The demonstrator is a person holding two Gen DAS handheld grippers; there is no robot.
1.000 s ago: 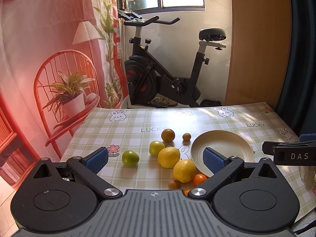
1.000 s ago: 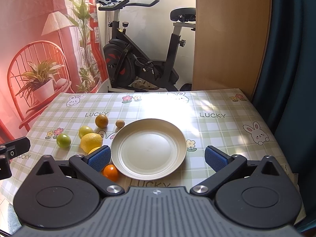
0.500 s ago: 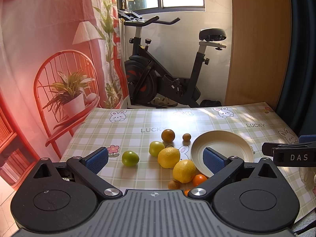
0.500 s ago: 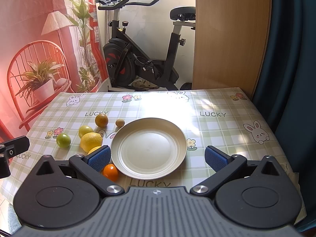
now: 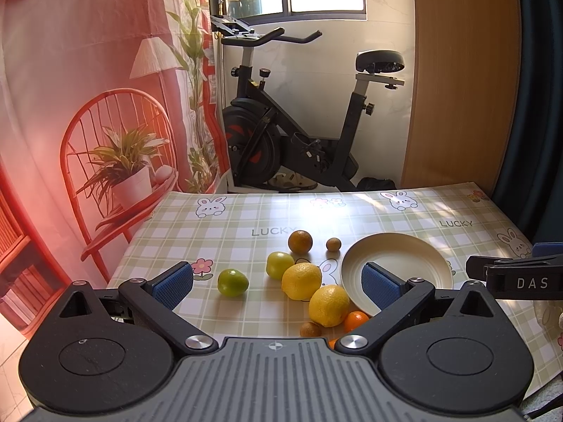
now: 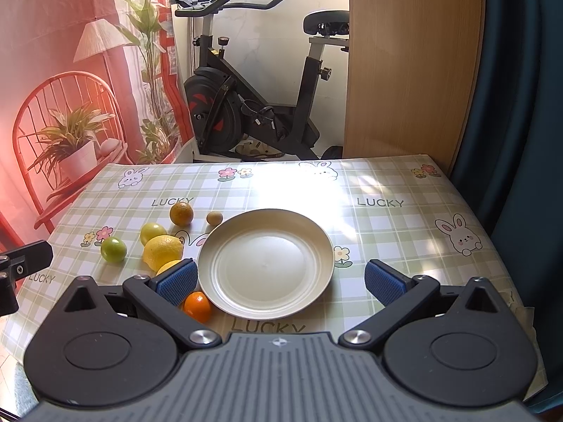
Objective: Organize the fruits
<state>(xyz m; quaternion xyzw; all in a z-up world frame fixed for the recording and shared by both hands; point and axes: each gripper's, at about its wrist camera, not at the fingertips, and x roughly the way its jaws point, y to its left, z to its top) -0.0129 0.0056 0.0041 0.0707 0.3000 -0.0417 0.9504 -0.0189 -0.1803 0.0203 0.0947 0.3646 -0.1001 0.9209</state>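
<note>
Nearest to us, the left gripper [image 5: 277, 283] and the right gripper [image 6: 281, 279] both hover above the checked tablecloth [image 6: 387, 225] with their blue pads spread wide and nothing between them. Next, at the near-left rim of the plate, a small orange [image 6: 197, 304] and a brown round fruit [image 5: 310, 329], both light and, we judge, prone to roll. Behind these, two lemons, the nearer [image 5: 329, 305] touching the farther [image 5: 302, 280]: firm, pebbled rind, we expect a good hold across the short waist. Beside them, a yellow-green fruit [image 5: 279, 264] and, standing apart to the left, a green fruit [image 5: 232, 282], smooth-skinned and likely slippery; we would close gently around the widest part. Farther back, a dull orange citrus [image 5: 300, 241] and a small brown fruit [image 5: 333, 244]. The cream plate [image 6: 246, 302], stiff and shallow, sits bare just right of the cluster; we take it for the destination.
</note>
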